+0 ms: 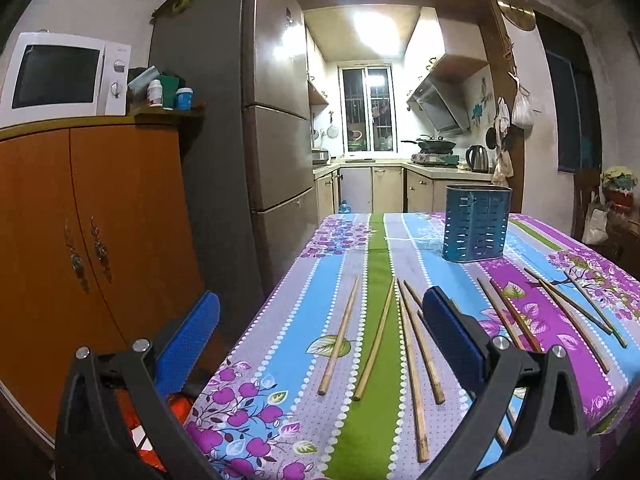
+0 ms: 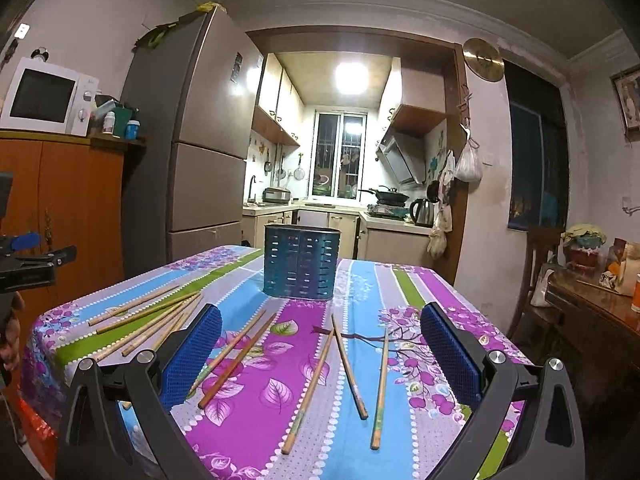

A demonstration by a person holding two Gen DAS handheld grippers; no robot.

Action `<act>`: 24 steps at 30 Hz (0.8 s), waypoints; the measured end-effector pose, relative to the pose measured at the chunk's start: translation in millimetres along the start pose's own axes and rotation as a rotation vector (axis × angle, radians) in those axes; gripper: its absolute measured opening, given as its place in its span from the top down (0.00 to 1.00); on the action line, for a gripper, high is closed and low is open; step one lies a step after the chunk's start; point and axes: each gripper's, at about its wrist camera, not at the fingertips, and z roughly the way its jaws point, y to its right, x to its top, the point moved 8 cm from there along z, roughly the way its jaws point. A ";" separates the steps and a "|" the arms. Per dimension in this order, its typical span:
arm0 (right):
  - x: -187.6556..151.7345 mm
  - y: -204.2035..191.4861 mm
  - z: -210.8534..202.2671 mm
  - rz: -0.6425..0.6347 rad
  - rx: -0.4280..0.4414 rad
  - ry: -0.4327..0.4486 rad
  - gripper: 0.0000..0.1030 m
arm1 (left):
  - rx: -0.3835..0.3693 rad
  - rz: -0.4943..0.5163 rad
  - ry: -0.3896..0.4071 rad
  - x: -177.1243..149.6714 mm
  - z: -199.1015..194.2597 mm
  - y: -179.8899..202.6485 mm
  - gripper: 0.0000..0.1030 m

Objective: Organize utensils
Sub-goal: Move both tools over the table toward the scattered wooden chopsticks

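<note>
Several wooden chopsticks (image 1: 416, 356) (image 2: 310, 392) lie scattered flat on a table with a striped floral cloth (image 1: 256, 400) (image 2: 256, 432). A blue perforated utensil holder (image 1: 476, 224) (image 2: 301, 263) stands upright and empty-looking near the table's far edge. My left gripper (image 1: 320, 332) hovers open over the table's near left corner, nothing between its blue pads. My right gripper (image 2: 320, 344) is open above the chopsticks on the table's right half. The left gripper (image 2: 28, 256) also shows at the left edge of the right wrist view.
An orange cabinet (image 1: 92, 216) with a microwave (image 1: 60, 76) stands left of the table, a tall fridge (image 1: 248, 120) behind it. A dark wooden side table (image 2: 600, 312) with clutter sits to the right. The kitchen doorway lies beyond the table's far edge.
</note>
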 end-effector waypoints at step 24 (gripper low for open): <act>4.2 -17.8 7.7 -0.021 0.053 0.014 0.03 | -0.088 0.049 0.042 12.0 -5.4 36.7 0.05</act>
